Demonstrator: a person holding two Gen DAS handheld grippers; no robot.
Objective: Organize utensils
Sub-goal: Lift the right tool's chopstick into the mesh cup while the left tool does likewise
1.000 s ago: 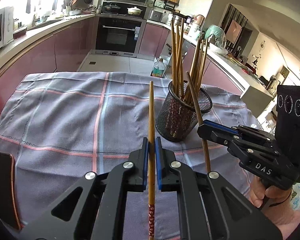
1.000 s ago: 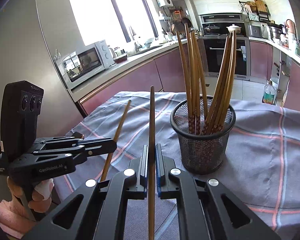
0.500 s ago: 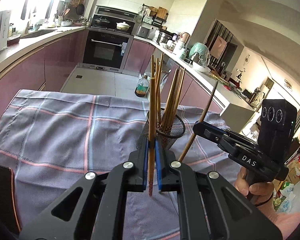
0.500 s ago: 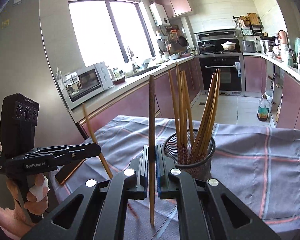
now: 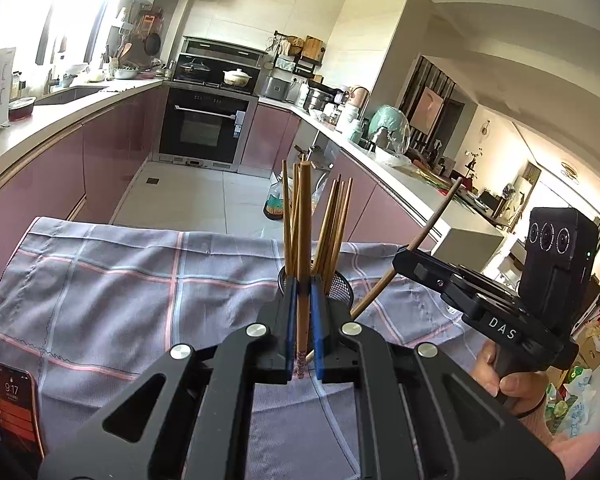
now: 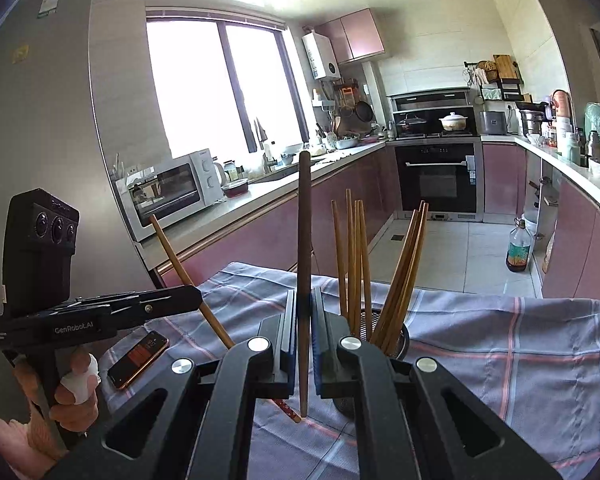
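My left gripper (image 5: 303,300) is shut on a light wooden chopstick (image 5: 304,240), held upright above the table. My right gripper (image 6: 303,304) is shut on a darker chopstick (image 6: 304,240), also upright. A black mesh holder (image 5: 342,286) with several chopsticks (image 5: 334,224) stands on the cloth just behind the left gripper; it also shows in the right wrist view (image 6: 400,340), right of the gripper. The right gripper (image 5: 404,258) with its slanted chopstick (image 5: 432,220) shows to the right. The left gripper (image 6: 192,298) and its chopstick (image 6: 188,276) show at the left.
A grey checked cloth (image 5: 120,280) covers the table. A phone (image 5: 16,408) lies at the cloth's near left corner; it also shows in the right wrist view (image 6: 138,354). Kitchen counters (image 5: 40,128), an oven (image 5: 204,128) and a bottle on the floor (image 6: 520,250) lie beyond.
Both grippers have risen and tilted up with their chopsticks. The holder now sits lower and closer behind the fingers in both views.
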